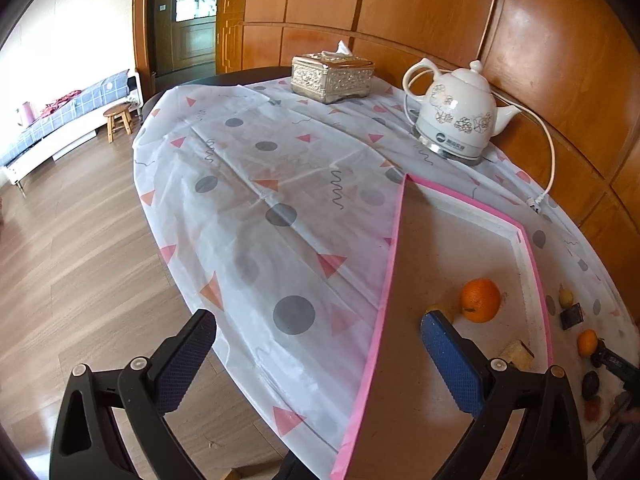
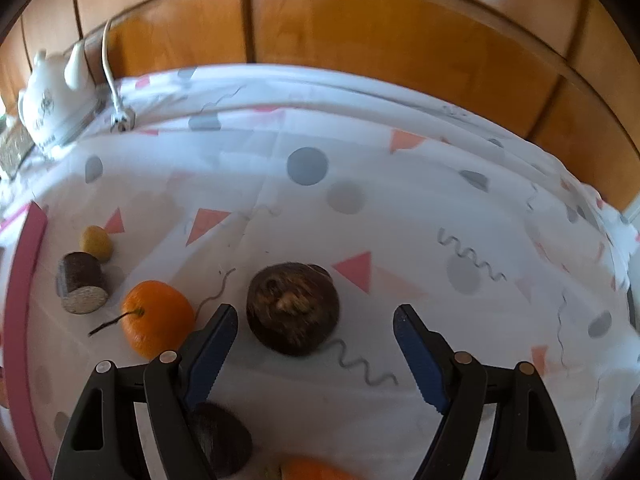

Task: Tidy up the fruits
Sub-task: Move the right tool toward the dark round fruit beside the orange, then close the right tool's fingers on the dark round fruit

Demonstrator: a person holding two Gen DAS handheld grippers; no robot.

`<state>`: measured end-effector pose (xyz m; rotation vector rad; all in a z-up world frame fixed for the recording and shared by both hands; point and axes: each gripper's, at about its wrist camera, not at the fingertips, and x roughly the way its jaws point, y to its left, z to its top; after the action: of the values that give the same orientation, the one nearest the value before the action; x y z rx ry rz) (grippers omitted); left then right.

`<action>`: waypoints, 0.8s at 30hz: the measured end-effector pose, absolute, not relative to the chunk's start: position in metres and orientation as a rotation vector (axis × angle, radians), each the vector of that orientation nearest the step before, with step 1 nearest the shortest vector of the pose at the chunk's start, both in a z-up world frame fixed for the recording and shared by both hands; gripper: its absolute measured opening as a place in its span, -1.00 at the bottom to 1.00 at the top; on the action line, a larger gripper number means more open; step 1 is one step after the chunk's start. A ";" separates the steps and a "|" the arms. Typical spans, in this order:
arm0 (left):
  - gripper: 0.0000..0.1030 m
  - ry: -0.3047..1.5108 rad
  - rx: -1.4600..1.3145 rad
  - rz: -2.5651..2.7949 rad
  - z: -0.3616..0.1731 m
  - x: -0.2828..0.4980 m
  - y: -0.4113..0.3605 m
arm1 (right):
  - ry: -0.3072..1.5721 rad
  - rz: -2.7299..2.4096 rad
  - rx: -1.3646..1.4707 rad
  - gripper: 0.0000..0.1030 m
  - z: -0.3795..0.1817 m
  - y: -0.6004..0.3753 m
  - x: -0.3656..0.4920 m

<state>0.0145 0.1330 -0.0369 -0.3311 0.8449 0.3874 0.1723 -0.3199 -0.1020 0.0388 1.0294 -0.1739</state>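
- The patterned tablecloth point(image 2: 360, 152) is covering the table
- The pink-edged tray point(image 1: 532, 248) is holding an orange point(image 1: 480, 300)
- The right gripper point(image 2: 314, 318) is hovering wide-jawed above a dark brown fruit point(image 2: 292, 308)
- The left gripper point(image 1: 318, 326) is gaping empty beside the tray

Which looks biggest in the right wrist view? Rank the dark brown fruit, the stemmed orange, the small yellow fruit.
1. dark brown fruit
2. stemmed orange, nearly alike in size
3. small yellow fruit, though farther from the camera

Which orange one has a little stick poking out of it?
The small orange lying on the spotted cloth, just left of the right gripper. A thin dark stem sticks out of its top. The bigger orange inside the pink-edged tray shows no long stem.
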 end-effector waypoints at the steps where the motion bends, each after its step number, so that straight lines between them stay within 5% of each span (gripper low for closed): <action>1: 0.99 0.849 -0.334 0.389 -0.038 0.015 0.134 | 1.045 -0.160 0.026 0.36 -0.106 -0.318 0.177; 5: 0.99 0.876 -0.331 0.378 -0.042 0.019 0.133 | 1.038 -0.118 0.031 -0.07 -0.105 -0.315 0.186; 24: 0.99 0.889 -0.335 0.325 -0.037 0.011 0.128 | 0.845 -0.121 0.134 -0.09 -0.043 -0.325 0.143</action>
<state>0.0112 0.1276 -0.0367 -0.3347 0.8894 0.3251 0.1432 -0.3254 -0.0430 0.1340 0.8451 -0.1208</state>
